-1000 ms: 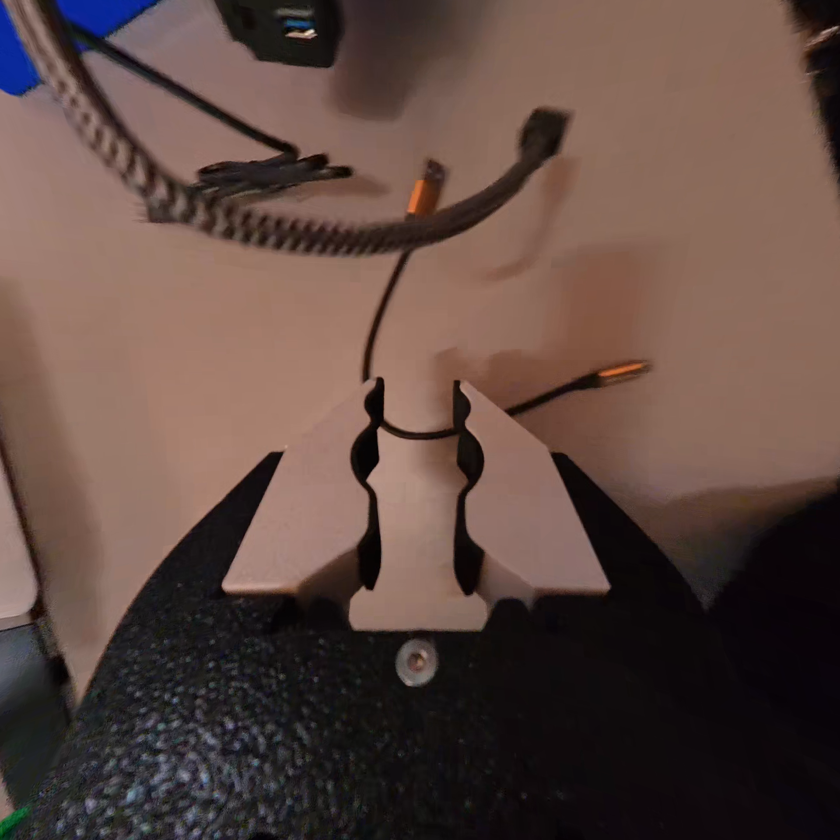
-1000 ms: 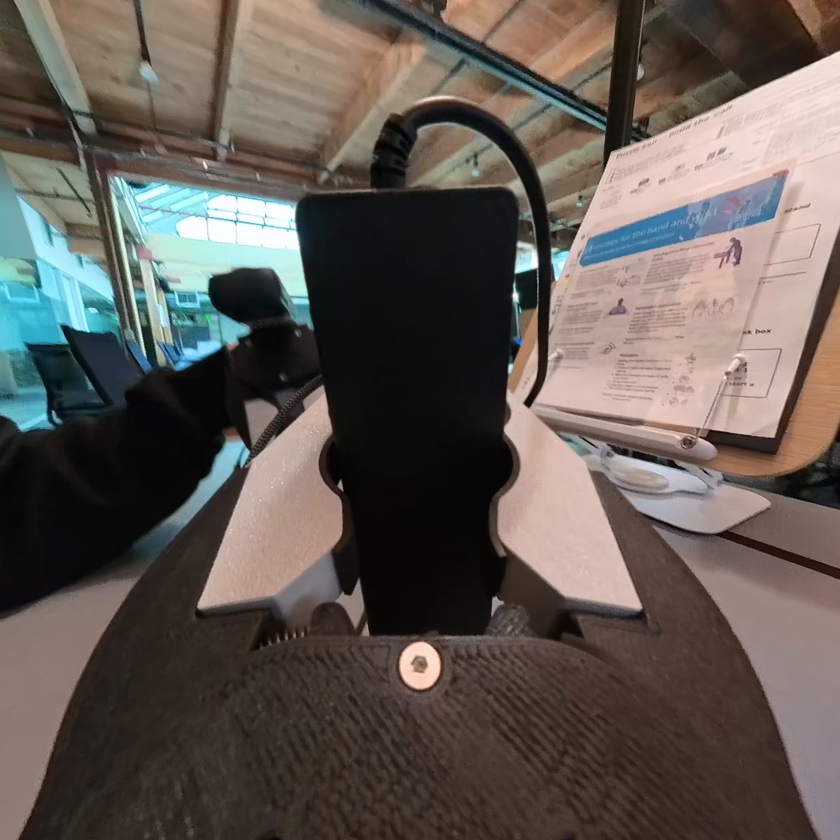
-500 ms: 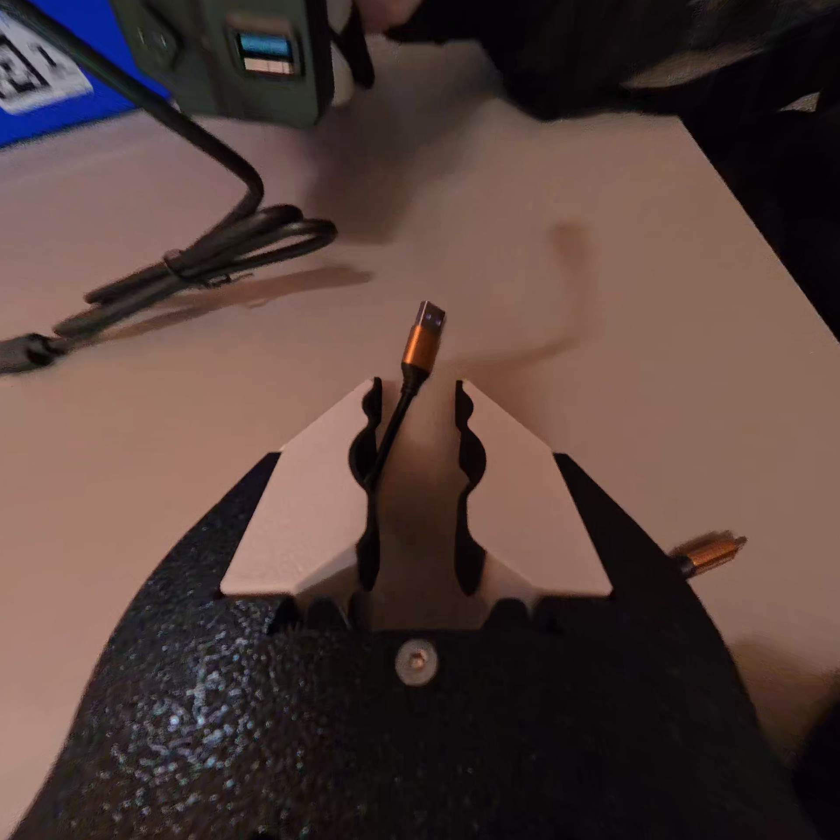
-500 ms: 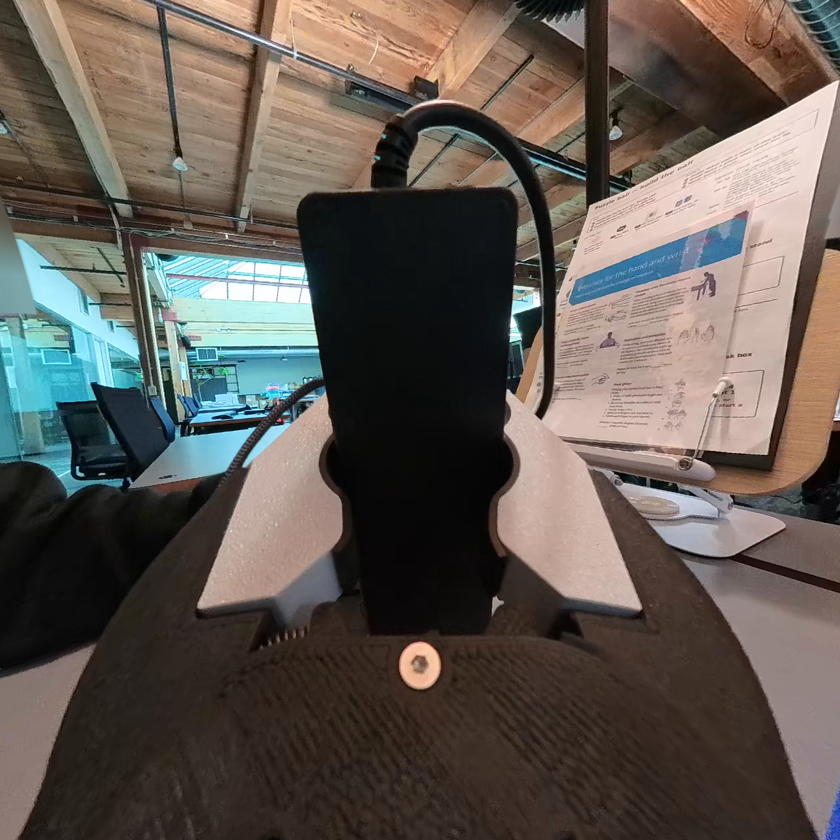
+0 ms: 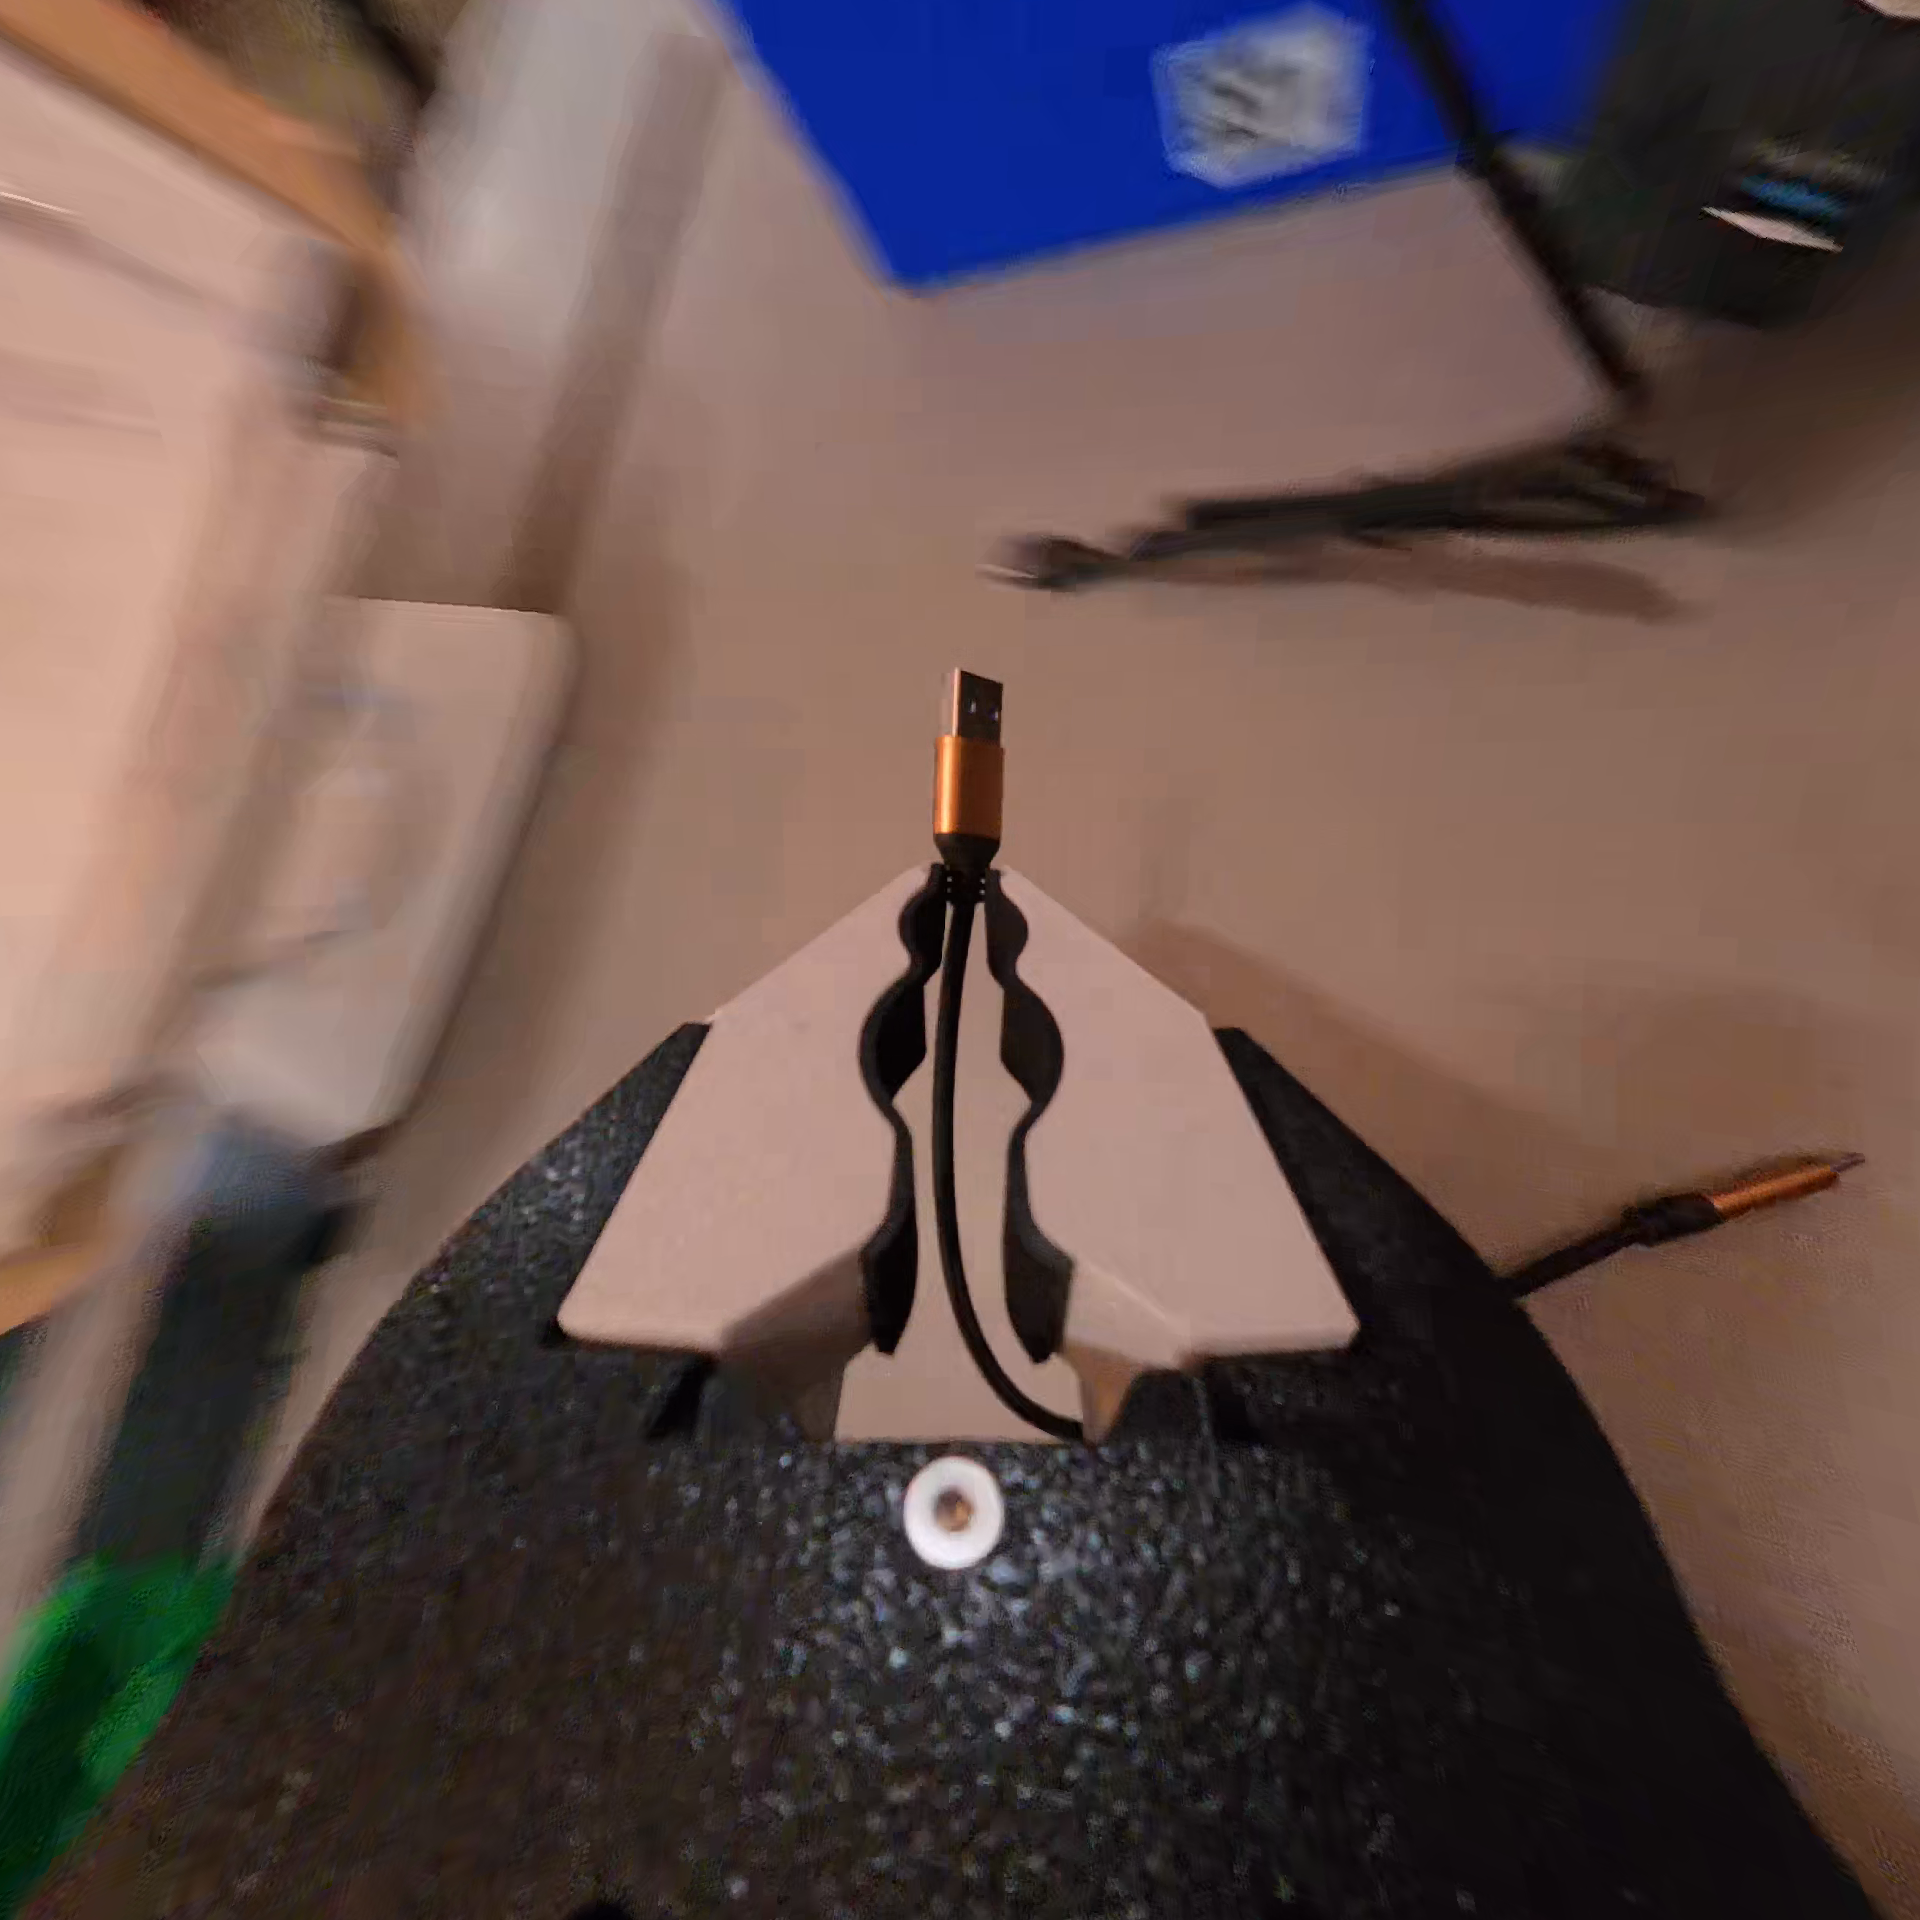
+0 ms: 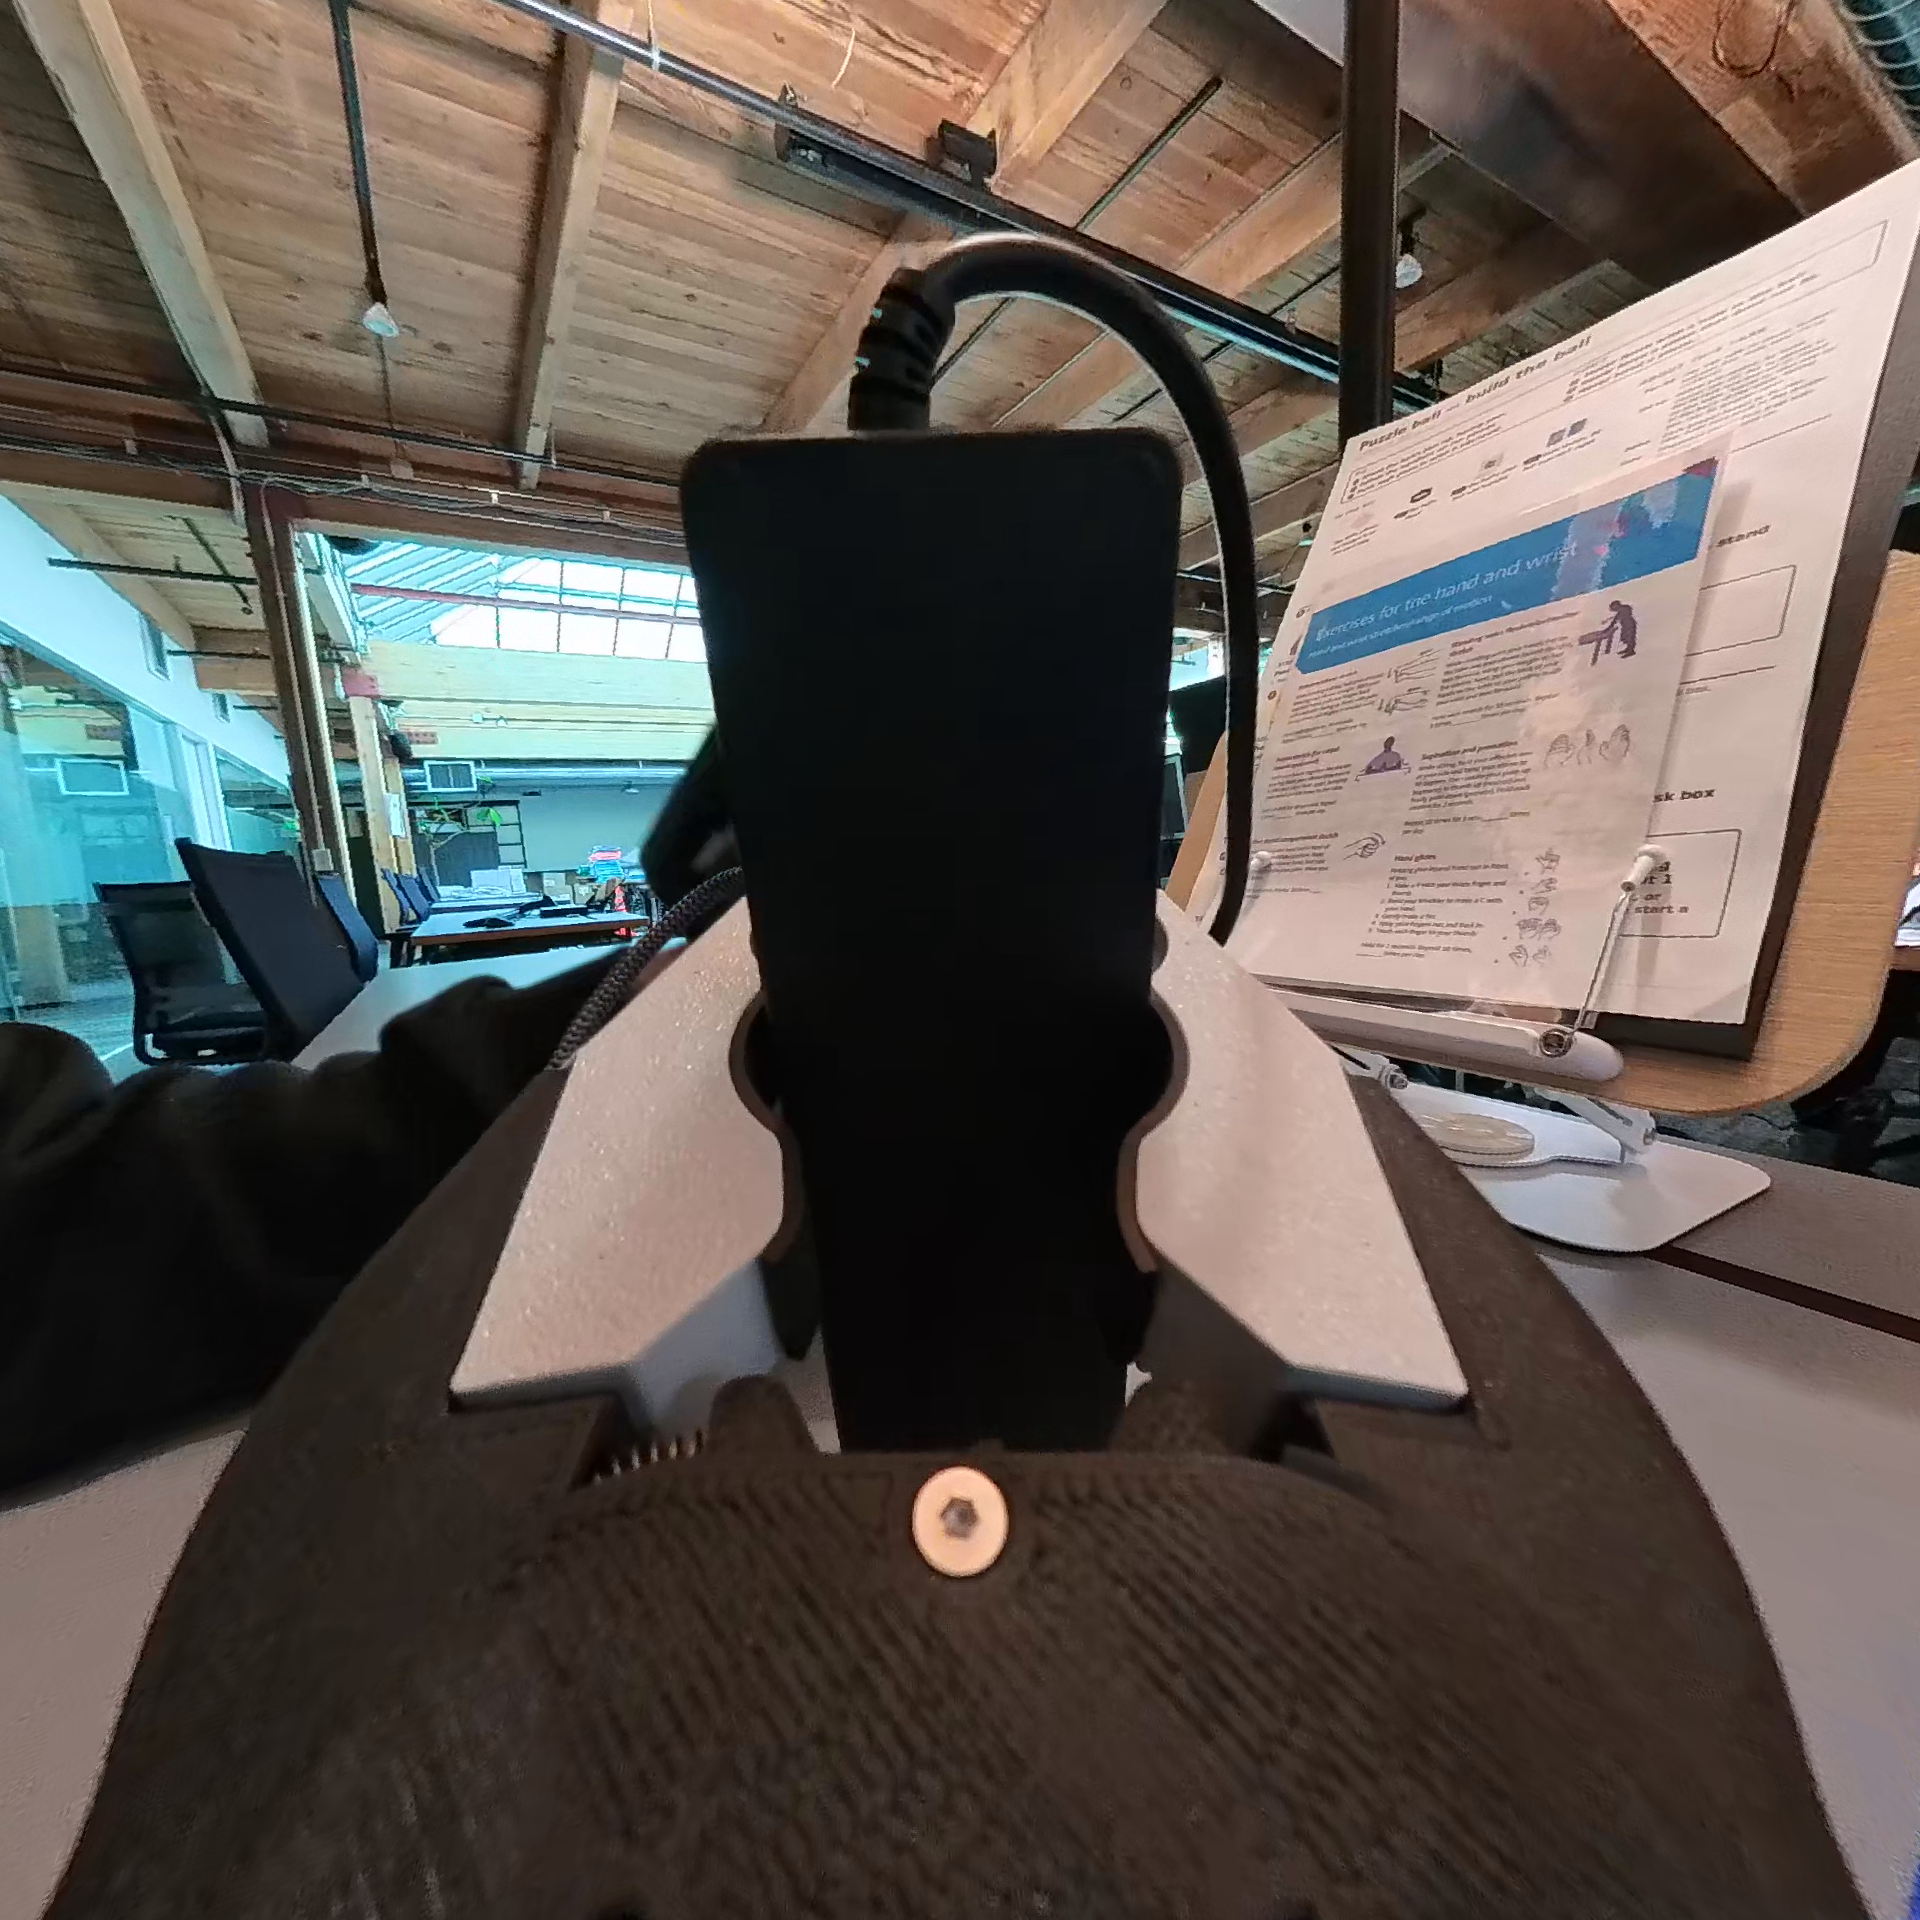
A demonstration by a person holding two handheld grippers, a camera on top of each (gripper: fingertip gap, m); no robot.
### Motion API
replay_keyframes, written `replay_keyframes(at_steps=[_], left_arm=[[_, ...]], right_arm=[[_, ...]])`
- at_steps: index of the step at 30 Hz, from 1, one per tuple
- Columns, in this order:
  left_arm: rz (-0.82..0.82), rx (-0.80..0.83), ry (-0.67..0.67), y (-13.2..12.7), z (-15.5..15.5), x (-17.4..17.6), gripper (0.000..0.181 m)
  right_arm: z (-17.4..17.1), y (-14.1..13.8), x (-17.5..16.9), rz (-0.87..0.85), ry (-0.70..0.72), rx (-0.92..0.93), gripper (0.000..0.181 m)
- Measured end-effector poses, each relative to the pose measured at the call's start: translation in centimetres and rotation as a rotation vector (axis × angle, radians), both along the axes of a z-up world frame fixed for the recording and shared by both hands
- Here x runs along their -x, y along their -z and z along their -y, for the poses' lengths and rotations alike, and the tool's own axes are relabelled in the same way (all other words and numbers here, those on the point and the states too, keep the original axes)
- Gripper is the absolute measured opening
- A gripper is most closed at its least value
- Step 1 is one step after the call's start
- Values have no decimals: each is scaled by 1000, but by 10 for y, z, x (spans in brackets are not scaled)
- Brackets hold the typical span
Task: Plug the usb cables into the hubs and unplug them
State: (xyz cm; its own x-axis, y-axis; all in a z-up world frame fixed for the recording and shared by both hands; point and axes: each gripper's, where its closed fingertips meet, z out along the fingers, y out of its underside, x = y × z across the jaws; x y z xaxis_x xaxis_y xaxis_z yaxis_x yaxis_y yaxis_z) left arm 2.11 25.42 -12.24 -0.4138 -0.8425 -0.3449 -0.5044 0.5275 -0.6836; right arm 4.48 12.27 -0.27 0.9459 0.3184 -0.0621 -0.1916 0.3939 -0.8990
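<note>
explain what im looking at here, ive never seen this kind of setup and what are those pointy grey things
Those grey wedges are the fingers of two handheld grippers; a person carries one in each hand, with a camera on each looking along the fingers. In the left wrist view, the left gripper pinches a thin black cable just behind its orange USB plug, above a beige table. The cable's other orange plug lies on the table. In the right wrist view, the right gripper clamps a black hub, tilted up towards the wooden ceiling.

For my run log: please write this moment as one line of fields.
left hand-held gripper: shut on orange USB plug | right hand-held gripper: shut on black hub | plug: not inserted | second orange plug: on table
</note>
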Motion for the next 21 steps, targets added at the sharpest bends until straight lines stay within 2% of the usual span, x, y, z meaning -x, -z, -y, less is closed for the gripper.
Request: replay_keyframes(at_steps=[1, 2, 4, 5, 7, 9, 11, 13, 16, 18, 21], left_arm=[[133, -77, -112, -31, -21, -4, 5], [271, -145, -194, -64, -36, -2, 4], [494, -253, -197, -119, -36, 9, 4], [564, -295, -168, -135, -30, 14, 4], [602, -351, -88, -144, -16, 18, 4], [518, -371, 81, -120, 5, 16, 4], [343, -388, 199, -75, 15, 14, 4], [170, -385, 254, -31, 17, 12, 4], [-50, -277, 332, 22, 29, 19, 4], [-138, -230, 363, 44, 35, 23, 4], [-176, -157, 379, 59, 42, 24, 8]], right_arm=[[0, 0, 0, 0, -2, 0, 64], [0, 0, 0, -1, -2, -1, 64], [1, -1, 0, -3, -2, -3, 64], [0, -1, 0, -4, -2, -3, 64], [0, 0, -1, -3, 1, -1, 64], [0, 1, -1, 1, 8, 2, 64], [0, 1, -2, 0, 15, 3, 64], [0, 2, -4, 0, 22, 7, 64], [0, 2, -5, -2, 28, 6, 63], [0, 2, -7, -5, 35, 7, 64], [0, 2, -8, 1, 43, 10, 63]])
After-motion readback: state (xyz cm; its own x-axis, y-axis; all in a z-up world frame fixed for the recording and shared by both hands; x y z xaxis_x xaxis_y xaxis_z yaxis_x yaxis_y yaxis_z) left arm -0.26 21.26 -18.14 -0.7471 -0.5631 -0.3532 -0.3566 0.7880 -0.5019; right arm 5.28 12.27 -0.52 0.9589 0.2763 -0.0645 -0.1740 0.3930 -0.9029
